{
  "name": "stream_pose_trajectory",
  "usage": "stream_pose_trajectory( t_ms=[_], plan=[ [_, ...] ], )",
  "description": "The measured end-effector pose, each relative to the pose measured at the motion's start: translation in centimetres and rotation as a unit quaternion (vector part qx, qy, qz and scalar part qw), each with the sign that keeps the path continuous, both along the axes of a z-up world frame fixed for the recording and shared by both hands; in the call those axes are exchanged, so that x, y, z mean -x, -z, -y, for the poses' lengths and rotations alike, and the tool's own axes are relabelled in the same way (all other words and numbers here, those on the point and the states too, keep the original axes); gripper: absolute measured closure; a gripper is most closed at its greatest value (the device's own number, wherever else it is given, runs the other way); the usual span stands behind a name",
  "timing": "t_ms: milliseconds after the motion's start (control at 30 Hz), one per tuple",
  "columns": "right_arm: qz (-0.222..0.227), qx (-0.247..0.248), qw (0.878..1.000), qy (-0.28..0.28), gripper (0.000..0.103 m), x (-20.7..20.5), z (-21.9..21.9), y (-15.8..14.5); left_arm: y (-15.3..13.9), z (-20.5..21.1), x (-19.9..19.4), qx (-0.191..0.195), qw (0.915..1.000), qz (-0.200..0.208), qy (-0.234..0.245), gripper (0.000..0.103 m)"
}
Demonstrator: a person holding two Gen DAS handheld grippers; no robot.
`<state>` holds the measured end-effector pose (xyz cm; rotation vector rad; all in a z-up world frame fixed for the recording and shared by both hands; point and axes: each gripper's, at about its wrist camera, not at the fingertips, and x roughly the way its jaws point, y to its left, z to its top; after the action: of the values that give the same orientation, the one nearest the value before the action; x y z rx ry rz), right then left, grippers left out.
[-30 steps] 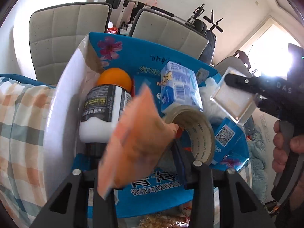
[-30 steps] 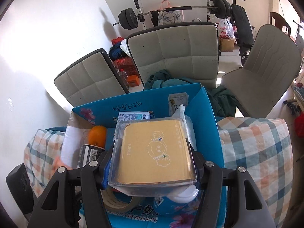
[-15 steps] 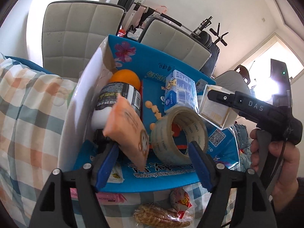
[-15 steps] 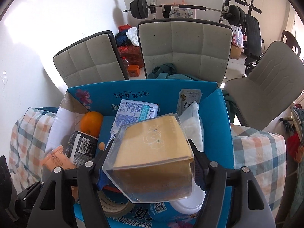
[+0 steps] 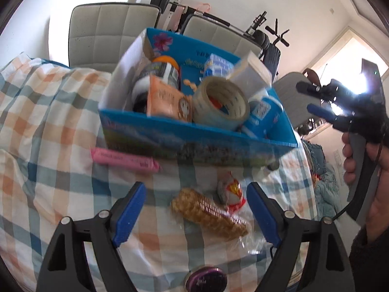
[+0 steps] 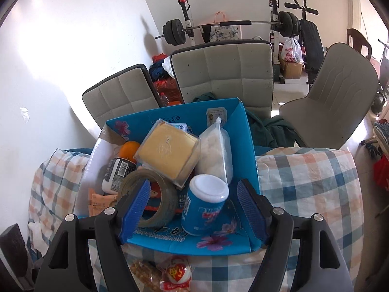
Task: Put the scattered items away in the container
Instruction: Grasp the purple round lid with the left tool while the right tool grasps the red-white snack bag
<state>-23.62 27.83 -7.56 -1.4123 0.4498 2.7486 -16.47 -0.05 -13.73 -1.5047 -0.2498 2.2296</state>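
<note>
A blue cardboard box (image 5: 194, 141) (image 6: 245, 150) sits on the checked cloth. It holds a tape roll (image 5: 222, 103) (image 6: 150, 204), an orange packet (image 5: 167, 101), a clear box of yellow notes (image 6: 167, 154), a blue-and-white tub (image 6: 205, 206), a bottle, an orange and a white bag. My left gripper (image 5: 195, 208) is open and empty, held back from the box over a wrapped waffle snack (image 5: 209, 215) and a red-and-white packet (image 5: 229, 192). A pink bar (image 5: 125, 159) lies by the box front. My right gripper (image 6: 192, 205) is open and empty at the box front; it also shows in the left wrist view (image 5: 310, 98).
A purple round tin (image 5: 205, 278) lies at the near edge of the cloth. Padded chairs (image 6: 223, 73) stand behind the table, with a weight bench (image 6: 287, 28) by the far wall. The cloth (image 6: 311, 194) stretches right of the box.
My left gripper let the orange packet drop into the box and pulled back toward me. My right gripper opened and left the clear notes box in the container, then drew back.
</note>
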Motion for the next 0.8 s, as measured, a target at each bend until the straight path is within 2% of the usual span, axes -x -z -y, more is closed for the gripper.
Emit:
stream_pose_trajectory(
  t_ms=[100, 200, 333, 433, 500, 600, 800],
  plan=[
    [-0.001, 0.006, 1.0, -0.003, 0.026, -3.6, -0.3, 0.4, 2.6, -1.6, -4.1, 0.026, 0.9984, 0.035, 0.036, 0.017],
    [0.017, 0.009, 1.0, -0.001, 0.026, -7.4, -0.7, 1.8, 4.7, -3.4, -7.8, 0.052, 0.9949, 0.055, 0.066, 0.017],
    [0.051, 0.05, 0.997, 0.016, 0.026, -12.4, -1.7, 4.5, 7.3, -5.9, -10.9, 0.105, 0.9874, 0.063, 0.1, 0.017],
    [0.073, 0.08, 0.994, 0.029, 0.026, -14.9, -2.4, 6.3, 9.3, -6.8, -11.6, 0.14, 0.9833, 0.059, 0.1, 0.017],
    [0.088, 0.088, 0.992, 0.032, 0.026, -15.4, -2.5, 7.2, 10.2, -6.4, -11.5, 0.142, 0.9848, 0.058, 0.082, 0.026],
    [0.095, 0.084, 0.992, 0.018, 0.026, -14.5, -1.4, 8.2, 10.4, -6.0, -11.7, 0.138, 0.9867, 0.049, 0.07, 0.026],
    [0.122, 0.08, 0.989, -0.004, 0.026, -9.8, 2.0, 11.7, 10.0, -4.3, -11.2, 0.138, 0.9879, 0.065, 0.027, 0.027]
  ],
)
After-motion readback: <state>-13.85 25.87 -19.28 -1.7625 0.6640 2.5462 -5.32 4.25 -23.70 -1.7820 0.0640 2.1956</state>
